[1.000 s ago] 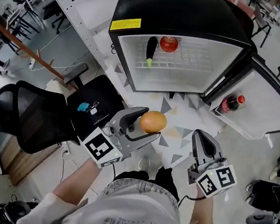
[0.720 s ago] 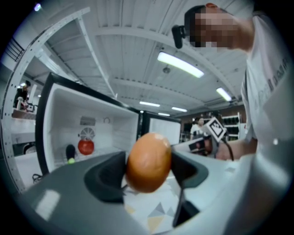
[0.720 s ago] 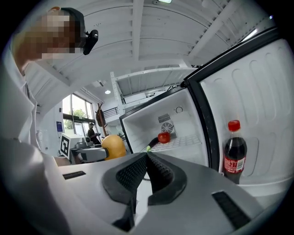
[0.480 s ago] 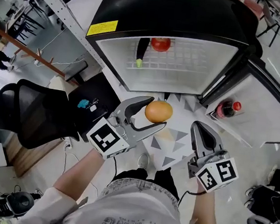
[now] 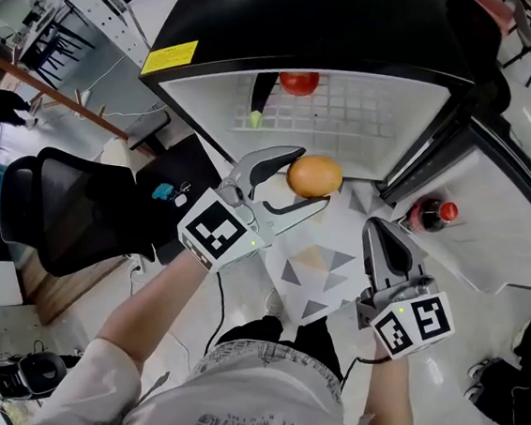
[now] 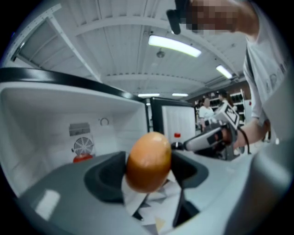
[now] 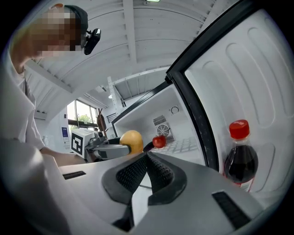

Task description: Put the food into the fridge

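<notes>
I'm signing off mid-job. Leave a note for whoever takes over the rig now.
Left gripper: shut on the orange, in front of the open fridge.
Right gripper: shut, empty.
On the shelf: a red fruit and a dark vegetable; bottle in the door.
Done: those three are in.
To do: put the orange on the shelf, release.

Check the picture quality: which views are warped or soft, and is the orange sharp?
Head view: sharp, evenly lit, fridge edges bowed, orange crisp. Left gripper view: strong fisheye, dark corners, orange close and slightly soft. Right gripper view: fisheye too, bright window at left, bottle clear.
</notes>
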`<state>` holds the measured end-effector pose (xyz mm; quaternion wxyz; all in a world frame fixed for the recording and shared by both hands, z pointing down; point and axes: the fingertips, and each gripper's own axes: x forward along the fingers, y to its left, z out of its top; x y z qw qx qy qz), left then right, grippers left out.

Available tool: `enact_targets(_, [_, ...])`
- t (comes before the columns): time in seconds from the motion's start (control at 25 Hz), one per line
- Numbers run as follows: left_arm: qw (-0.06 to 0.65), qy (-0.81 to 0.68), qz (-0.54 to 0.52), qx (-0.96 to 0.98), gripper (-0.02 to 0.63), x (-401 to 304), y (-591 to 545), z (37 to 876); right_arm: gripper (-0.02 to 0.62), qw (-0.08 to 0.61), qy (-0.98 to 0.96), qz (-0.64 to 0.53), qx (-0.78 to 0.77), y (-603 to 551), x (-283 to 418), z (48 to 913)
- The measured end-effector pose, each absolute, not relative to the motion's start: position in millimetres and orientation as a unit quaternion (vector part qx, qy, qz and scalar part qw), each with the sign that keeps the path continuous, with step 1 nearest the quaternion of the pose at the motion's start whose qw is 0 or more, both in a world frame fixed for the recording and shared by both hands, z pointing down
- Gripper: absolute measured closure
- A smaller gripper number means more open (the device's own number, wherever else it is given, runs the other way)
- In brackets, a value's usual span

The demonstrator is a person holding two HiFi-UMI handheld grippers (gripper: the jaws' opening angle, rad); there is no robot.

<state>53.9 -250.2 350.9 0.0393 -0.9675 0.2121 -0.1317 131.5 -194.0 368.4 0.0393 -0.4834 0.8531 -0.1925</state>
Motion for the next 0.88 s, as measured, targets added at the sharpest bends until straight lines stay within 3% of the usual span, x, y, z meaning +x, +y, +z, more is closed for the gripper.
enact_targets(0.88, [0.142, 0.198, -0.253, -0.936, 0.295, 115, -341, 384, 0.594, 0.066, 0.848, -0.221, -0.478, -216, 147, 402])
